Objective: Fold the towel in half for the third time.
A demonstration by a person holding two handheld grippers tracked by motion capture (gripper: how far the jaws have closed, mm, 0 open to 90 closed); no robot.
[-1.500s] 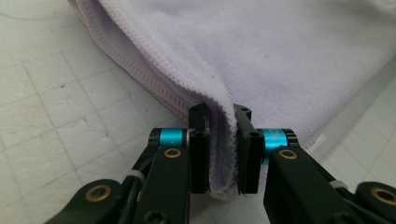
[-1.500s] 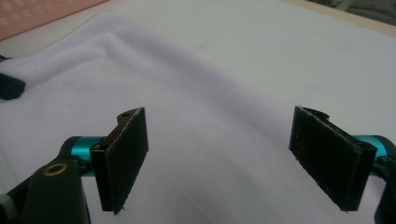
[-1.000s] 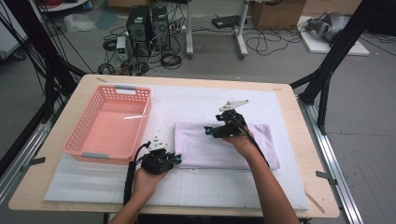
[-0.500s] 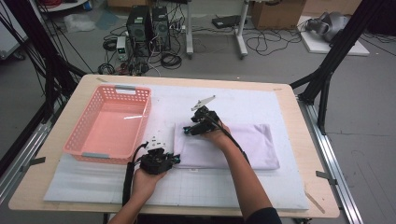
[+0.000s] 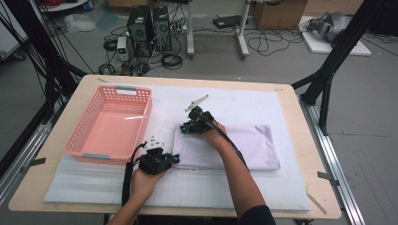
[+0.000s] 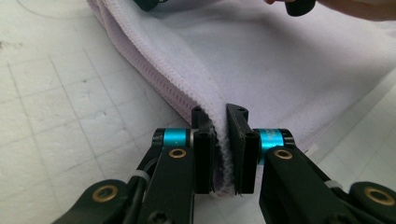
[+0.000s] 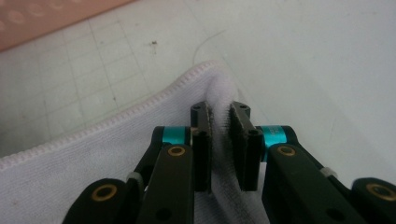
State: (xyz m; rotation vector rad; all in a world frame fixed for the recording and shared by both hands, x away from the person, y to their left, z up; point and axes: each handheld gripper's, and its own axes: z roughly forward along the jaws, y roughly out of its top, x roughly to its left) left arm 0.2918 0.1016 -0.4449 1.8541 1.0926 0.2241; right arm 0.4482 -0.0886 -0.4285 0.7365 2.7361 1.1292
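A folded pale lilac towel [image 5: 244, 147] lies on the white gridded mat [image 5: 281, 187]. My left gripper [image 5: 174, 158] sits at the towel's near left corner; in the left gripper view its jaws are shut on the stitched towel edge [image 6: 205, 100], which runs between the pads [image 6: 222, 154]. My right gripper [image 5: 185, 127] is at the far left corner. Its jaws have just been closing, and in the right gripper view they pinch a fold of the towel corner [image 7: 219, 88] between the pads [image 7: 223, 149].
A pink plastic basket [image 5: 80, 147] stands on the left of the mat, a short way from the left gripper. The wooden table's front edge [image 5: 187, 213] runs below my forearms. Cables and computer cases lie on the floor beyond the table.
My right gripper moved left across the towel to its far left corner and closed on it. The towel now lies flatter on the right. The left gripper stayed put.
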